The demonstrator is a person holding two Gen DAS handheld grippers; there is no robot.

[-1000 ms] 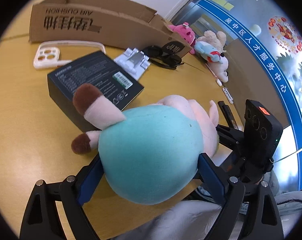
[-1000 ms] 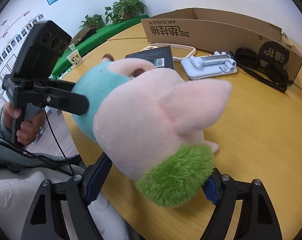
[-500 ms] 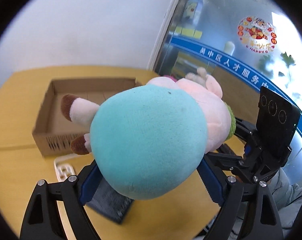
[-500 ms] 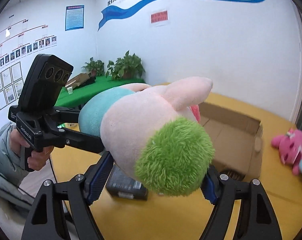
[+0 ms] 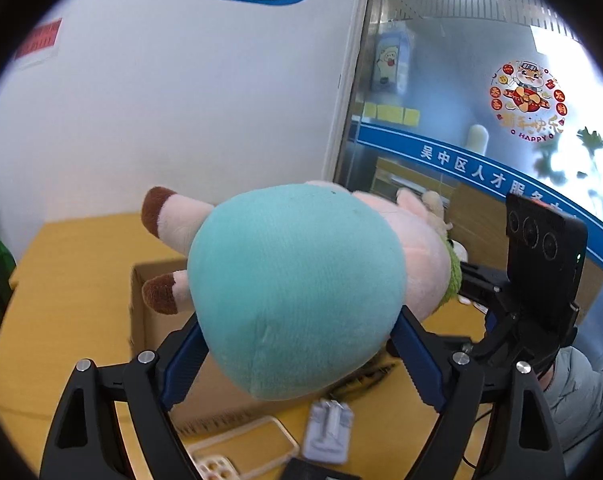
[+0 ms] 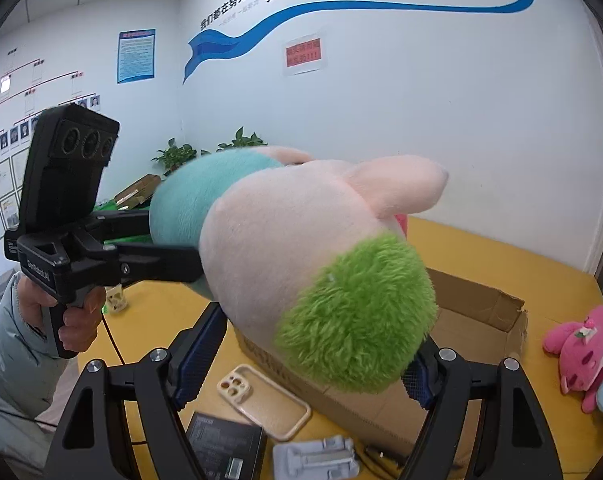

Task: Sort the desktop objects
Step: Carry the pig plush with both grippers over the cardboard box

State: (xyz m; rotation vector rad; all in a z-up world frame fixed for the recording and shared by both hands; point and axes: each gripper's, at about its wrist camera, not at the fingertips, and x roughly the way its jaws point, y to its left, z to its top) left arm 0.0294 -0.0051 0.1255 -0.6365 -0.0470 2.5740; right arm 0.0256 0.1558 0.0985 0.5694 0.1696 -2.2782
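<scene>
The yellow table [image 6: 501, 248] fills the lower half of both views. On it sits the cardboard box [image 6: 477, 320], open at the top, lower centre-right in the right wrist view; the part of its inside that shows is bare brown card, the rest is hidden behind the toy.

Up in the air above that box hangs the plush pig [image 6: 301, 240], the biggest thing in centre frame. Its teal body [image 5: 293, 288] bulges toward the left wrist camera, with two brown-tipped legs sticking out to the left of the frame. Its pink head and green fuzzy patch [image 6: 357, 316] face the right wrist camera.

The left hand-held gripper [image 5: 297, 360] clamps the teal body between its blue pads. The right hand-held gripper [image 6: 301, 360] pinches the head end, pads [image 6: 199, 354] pressed against the pink plush. So the toy is held from both ends.

Along the table's right edge in the right wrist view lies a pink plush toy [image 6: 577, 344].

At the bottom of that view, in front of the box: a black box [image 6: 225, 448], a grey stand [image 6: 315, 460] and a cream phone case [image 6: 261, 400], all flat on the table, outside the cardboard box.
</scene>
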